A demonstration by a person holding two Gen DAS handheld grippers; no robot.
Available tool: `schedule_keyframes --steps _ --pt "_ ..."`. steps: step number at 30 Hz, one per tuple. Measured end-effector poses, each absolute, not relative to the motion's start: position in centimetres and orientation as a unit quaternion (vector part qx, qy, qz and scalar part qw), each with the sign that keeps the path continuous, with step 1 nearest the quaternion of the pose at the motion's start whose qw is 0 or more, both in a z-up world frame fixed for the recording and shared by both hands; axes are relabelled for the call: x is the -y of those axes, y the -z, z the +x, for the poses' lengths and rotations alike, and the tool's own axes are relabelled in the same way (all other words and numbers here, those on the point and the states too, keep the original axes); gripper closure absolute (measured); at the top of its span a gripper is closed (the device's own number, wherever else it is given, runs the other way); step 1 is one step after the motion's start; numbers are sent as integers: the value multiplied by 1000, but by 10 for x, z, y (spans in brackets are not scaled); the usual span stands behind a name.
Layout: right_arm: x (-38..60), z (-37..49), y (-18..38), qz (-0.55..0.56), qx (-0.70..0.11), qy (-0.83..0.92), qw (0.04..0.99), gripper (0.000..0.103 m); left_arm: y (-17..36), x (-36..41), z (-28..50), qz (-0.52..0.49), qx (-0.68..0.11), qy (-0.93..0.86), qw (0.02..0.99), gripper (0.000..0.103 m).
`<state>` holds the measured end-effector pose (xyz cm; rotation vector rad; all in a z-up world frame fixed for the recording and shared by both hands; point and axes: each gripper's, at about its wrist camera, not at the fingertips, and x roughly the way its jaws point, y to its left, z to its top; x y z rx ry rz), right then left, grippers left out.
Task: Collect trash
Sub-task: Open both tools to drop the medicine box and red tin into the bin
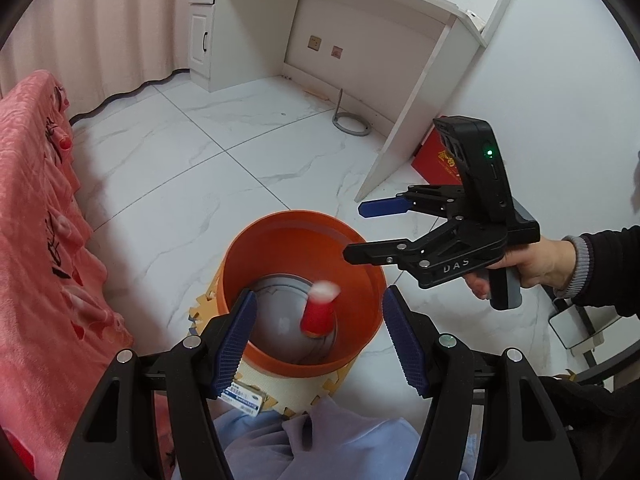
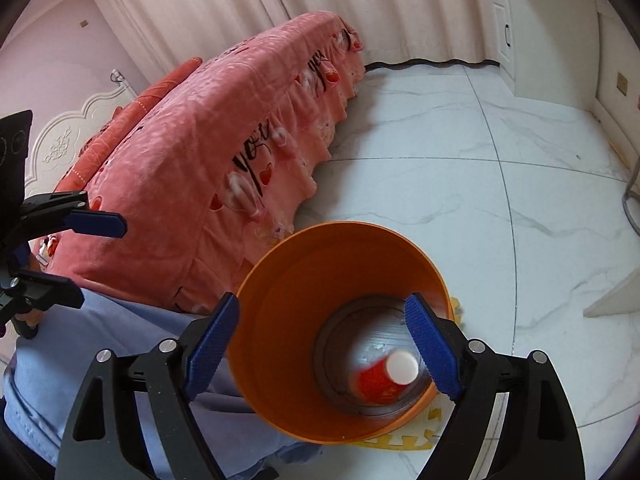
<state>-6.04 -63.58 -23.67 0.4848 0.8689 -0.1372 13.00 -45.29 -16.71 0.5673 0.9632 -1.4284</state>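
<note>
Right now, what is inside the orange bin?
Inside the orange bin there is one red cup, blurred, with a white end, above a grey bottom. The near wall hides part of the floor of the bin, so other trash there cannot be ruled out.

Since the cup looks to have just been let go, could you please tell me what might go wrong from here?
1. The red paper cup with a white top is blurred inside the round orange plastic bin; it may bounce or tip.
2. The bin sits on a yellow foam puzzle mat close to the pink bedspread, so a knock from the open right gripper above its rim could shift it.
</note>
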Motion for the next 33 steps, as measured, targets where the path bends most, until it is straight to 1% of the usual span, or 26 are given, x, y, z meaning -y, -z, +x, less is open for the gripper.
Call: schedule_keyframes --steps 12,15,19,20,22,30,32,33 --pt "613 -66 188 214 -390 51 894 19 155 441 121 253 -399 622 625 37" --pt "606 -66 176 210 -383 46 898 15 149 435 120 251 -393 621 630 37" --pt "594 -64 156 203 -377 39 903 15 139 426 118 251 -382 619 639 37" --pt "591 -63 152 202 -374 37 905 15 136 423 117 252 -379 617 642 30" --pt "583 -62 142 199 -370 31 907 14 131 416 116 250 -370 612 653 22" --pt "543 -53 99 183 -353 -2 918 12 113 381 112 242 -357 592 681 21" --pt "529 -49 89 176 -349 -17 920 10 107 370 111 238 -355 582 692 15" --pt "521 -47 84 171 -348 -24 922 10 104 362 111 233 -354 578 698 15"
